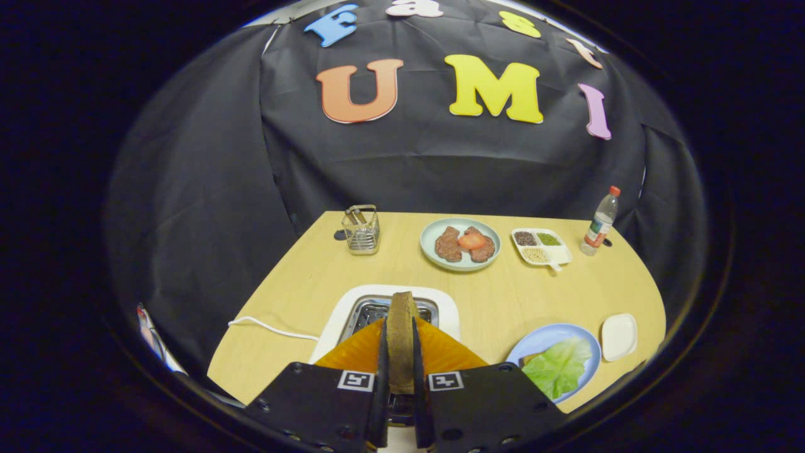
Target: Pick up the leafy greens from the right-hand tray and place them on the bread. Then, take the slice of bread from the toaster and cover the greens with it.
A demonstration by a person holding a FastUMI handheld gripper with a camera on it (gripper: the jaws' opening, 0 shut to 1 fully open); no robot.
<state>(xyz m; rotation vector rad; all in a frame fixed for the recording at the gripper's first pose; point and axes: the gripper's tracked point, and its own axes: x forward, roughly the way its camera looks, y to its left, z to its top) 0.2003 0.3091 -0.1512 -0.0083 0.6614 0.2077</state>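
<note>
Gripper (400, 352) pointing forward, fingers (382, 377) nearly closed, both pressing on an upright bread slice (400, 333).

I work in a staged recording booth dressed as a kitchen corner, not a real home. Black cloth (402, 163) hangs as the wall behind a pale wooden table (302, 277). On it sit a white toaster (449, 311) with its cord (270, 327), a plate of meat and tomato (460, 244), a 3-part dish of seeds (541, 246), a wire utensil basket (361, 229), a drink bottle (600, 221) and a blue plate with lettuce (547, 340).
</note>
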